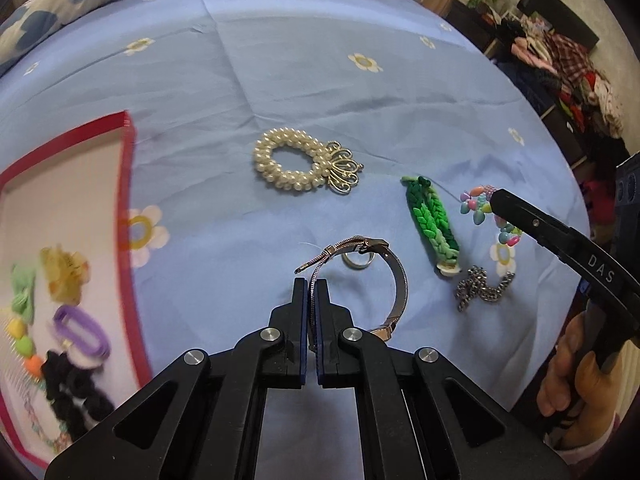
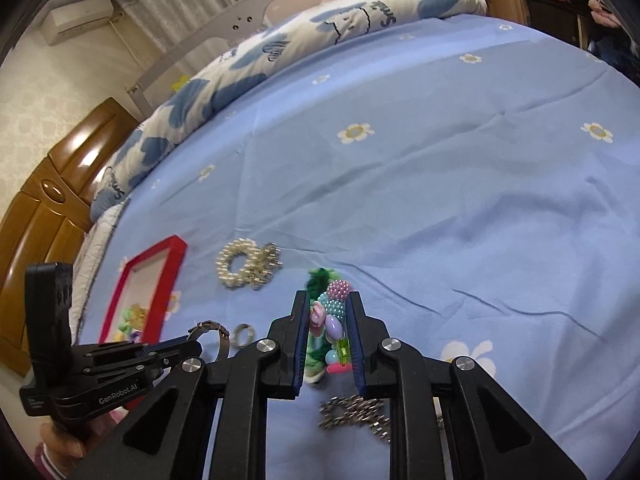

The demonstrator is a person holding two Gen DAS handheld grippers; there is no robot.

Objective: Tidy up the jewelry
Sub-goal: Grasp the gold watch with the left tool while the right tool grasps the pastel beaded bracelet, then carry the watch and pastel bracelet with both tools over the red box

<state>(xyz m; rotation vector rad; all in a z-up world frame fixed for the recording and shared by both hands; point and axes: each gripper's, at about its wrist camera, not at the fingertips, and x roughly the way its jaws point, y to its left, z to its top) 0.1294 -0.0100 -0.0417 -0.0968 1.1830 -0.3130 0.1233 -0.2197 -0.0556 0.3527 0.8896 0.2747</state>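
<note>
My left gripper (image 1: pixel 311 285) was pinched nearly closed on the mesh band of a silver watch bracelet (image 1: pixel 394 280), the thin metal strap caught edge-on between the blue pads, its loop curving off to the right and its clasp end jutting forward. My right gripper (image 2: pixel 329 312) stood at a narrow gap around a string of colourful beads (image 2: pixel 334 322), smooth plastic ovals and two studded balls in pink and teal; the pads looked to be touching the beads on both sides, so I judged them held, though I could not tell whether they were off the bed yet. So the step in hand was, I judged, a double pickup, each piece due for the red-rimmed tray (image 1: pixel 127 184) to the left, where soft hair ties and bows already lay. The next move called for lifting gently, since the mesh band was slippery and could slide through, then carrying leftward over the rim.

Just beyond the watch lay a small plain ring (image 1: pixel 356 262). Farther out sat a pearl bracelet (image 1: pixel 288 164) with a gold wire crown charm, glossy and round. To the right lay a green braided band (image 1: pixel 434 222), soft and ridged, and near it a heavy steel chain (image 1: pixel 482 290) in a loose heap. All rested on the blue flowered bedsheet (image 1: pixel 320 80), lightly creased
</note>
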